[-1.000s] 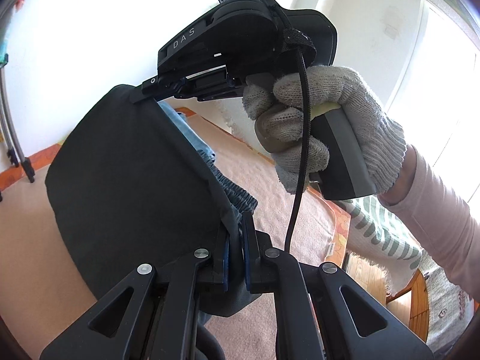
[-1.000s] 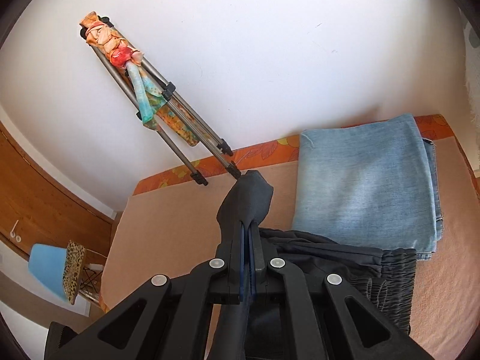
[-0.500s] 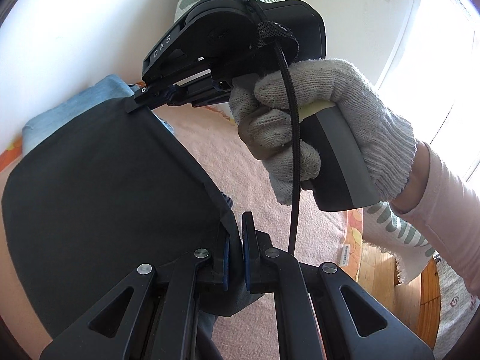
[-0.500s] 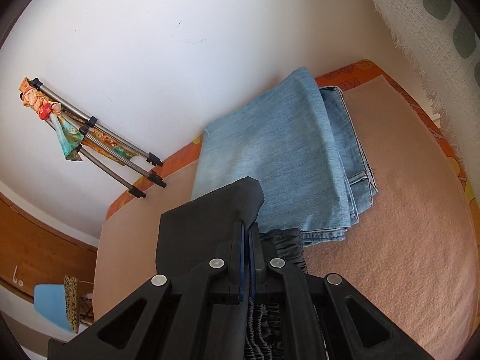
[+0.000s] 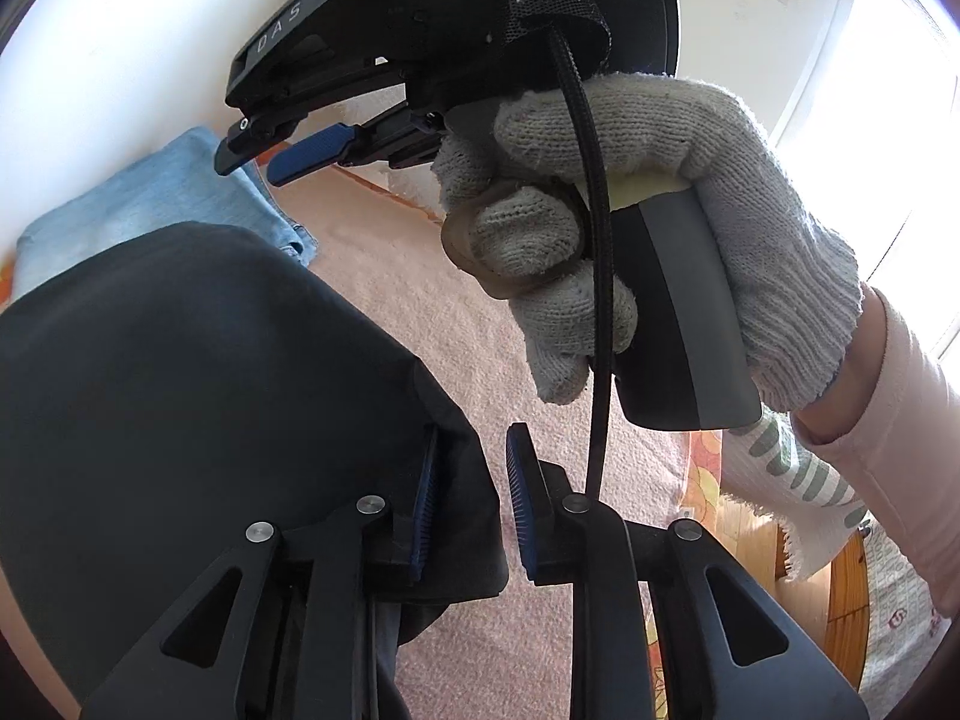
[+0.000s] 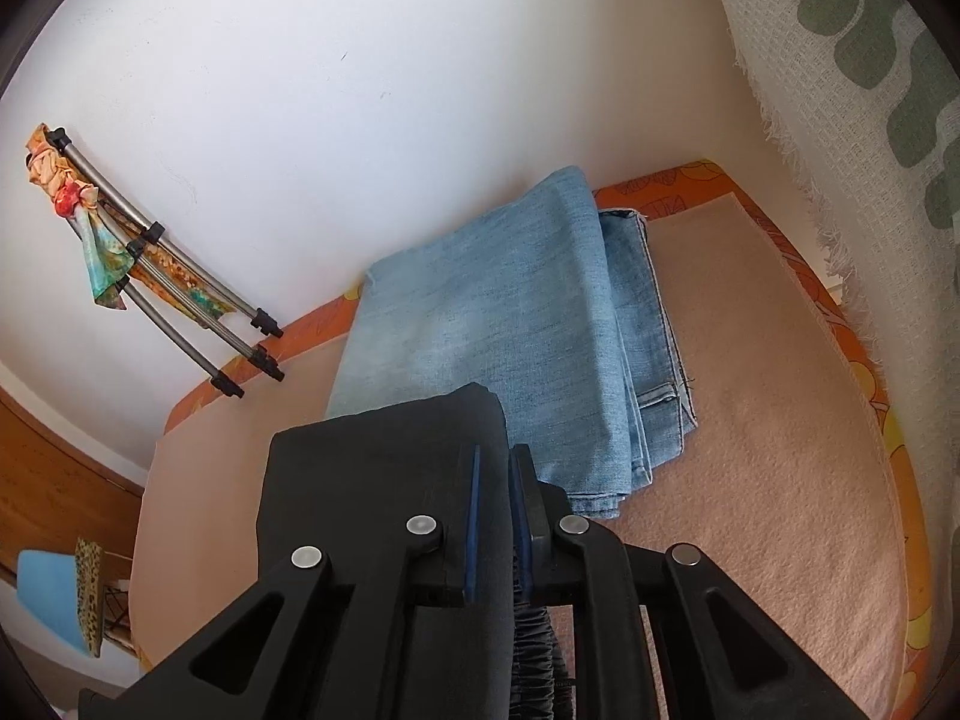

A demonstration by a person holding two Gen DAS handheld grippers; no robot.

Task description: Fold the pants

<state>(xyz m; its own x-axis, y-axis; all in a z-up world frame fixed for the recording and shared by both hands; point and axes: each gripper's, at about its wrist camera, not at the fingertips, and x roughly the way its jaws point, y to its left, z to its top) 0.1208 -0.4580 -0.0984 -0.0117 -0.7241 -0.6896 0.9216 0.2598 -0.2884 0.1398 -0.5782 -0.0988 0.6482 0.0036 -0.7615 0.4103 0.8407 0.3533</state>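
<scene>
The dark grey pants [image 5: 180, 372] lie folded on the pink blanket, filling the left half of the left wrist view. My left gripper [image 5: 471, 504] is open; the pants' corner drapes over its left finger. My right gripper [image 5: 282, 150], held by a gloved hand, shows at the top of that view with its blue pads parted above the pants. In the right wrist view the right gripper [image 6: 498, 516] is slightly open over the pants [image 6: 372, 480], whose elastic waistband [image 6: 534, 636] shows below.
Folded light blue jeans [image 6: 516, 324] lie on the blanket [image 6: 768, 432] by the white wall, just beyond the dark pants. Metal rack legs [image 6: 198, 312] with colourful cloth lean at the left. A white and green patterned cloth [image 6: 870, 60] hangs at the right.
Both grippers were shut on the dark pants and have now opened. The pants have come down onto the blanket next to the jeans.
</scene>
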